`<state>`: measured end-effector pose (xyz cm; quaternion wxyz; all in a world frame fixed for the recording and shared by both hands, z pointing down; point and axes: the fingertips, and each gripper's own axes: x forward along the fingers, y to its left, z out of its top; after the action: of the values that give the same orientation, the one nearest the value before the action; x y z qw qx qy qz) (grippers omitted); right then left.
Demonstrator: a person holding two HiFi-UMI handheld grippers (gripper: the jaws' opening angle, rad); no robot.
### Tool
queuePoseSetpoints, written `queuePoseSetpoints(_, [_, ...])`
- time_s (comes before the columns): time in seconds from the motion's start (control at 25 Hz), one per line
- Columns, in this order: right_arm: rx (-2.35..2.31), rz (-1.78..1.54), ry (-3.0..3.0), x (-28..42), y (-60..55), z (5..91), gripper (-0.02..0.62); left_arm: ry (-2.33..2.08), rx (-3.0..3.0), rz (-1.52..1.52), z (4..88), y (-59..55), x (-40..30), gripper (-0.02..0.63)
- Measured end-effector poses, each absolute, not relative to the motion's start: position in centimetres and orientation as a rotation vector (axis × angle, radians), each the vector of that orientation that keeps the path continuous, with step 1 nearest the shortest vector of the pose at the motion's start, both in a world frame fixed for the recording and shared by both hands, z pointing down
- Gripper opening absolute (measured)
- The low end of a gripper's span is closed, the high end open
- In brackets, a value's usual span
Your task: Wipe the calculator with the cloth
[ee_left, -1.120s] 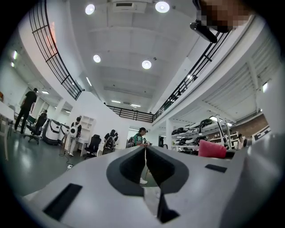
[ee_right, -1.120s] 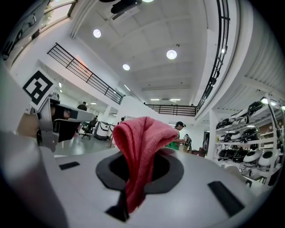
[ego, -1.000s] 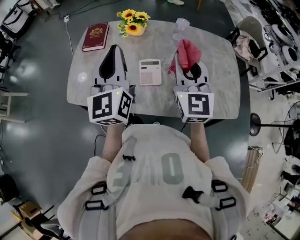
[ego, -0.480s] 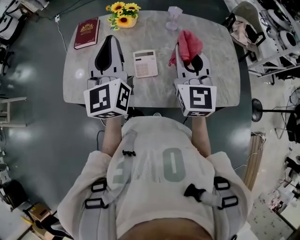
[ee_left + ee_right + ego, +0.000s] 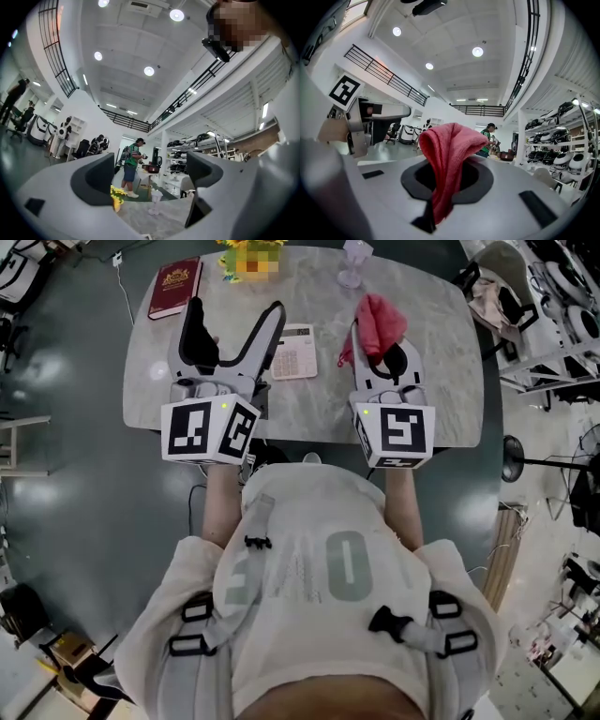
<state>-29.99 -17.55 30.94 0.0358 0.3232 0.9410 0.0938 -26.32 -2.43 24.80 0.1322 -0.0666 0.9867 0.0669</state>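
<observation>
Right gripper [image 5: 379, 351] pinches cloth [image 5: 380, 320]; left gripper [image 5: 236, 313] jaws opening, nothing between; calculator [image 5: 298, 339] looks untouched, wiping not yet begun

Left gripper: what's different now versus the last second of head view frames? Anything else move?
The left gripper had its jaws shut in both earlier frames. They are opening now and stand wide apart with nothing between them; one jaw tip reaches over the near edge of the white calculator. Unchanged: the right gripper is still shut on the red cloth, and the calculator lies in the same spot on the grey marble table.
</observation>
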Motion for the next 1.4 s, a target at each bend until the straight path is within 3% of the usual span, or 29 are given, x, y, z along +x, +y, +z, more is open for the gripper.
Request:
queuePoseSetpoints(0.12, [1.008, 0.298, 2.882, -29.7, -17.5, 31.2, 0.058, 2.861, -0.116, 0.208, 25.4, -1.7, -26.6, 0.473])
queuePoseSetpoints(0.72, [1.027, 0.301, 2.906, -29.8, -17.7, 32.3, 0.058, 3.018, -0.034, 0.275, 30.5, 0.7, -28.6, 0.474])
queuePoseSetpoints(1.4, [1.067, 0.372, 3.060, -30.4, -17.2, 38.4, 0.058, 3.729, 0.165, 0.284, 58.5, 4.0, -31.4, 0.474])
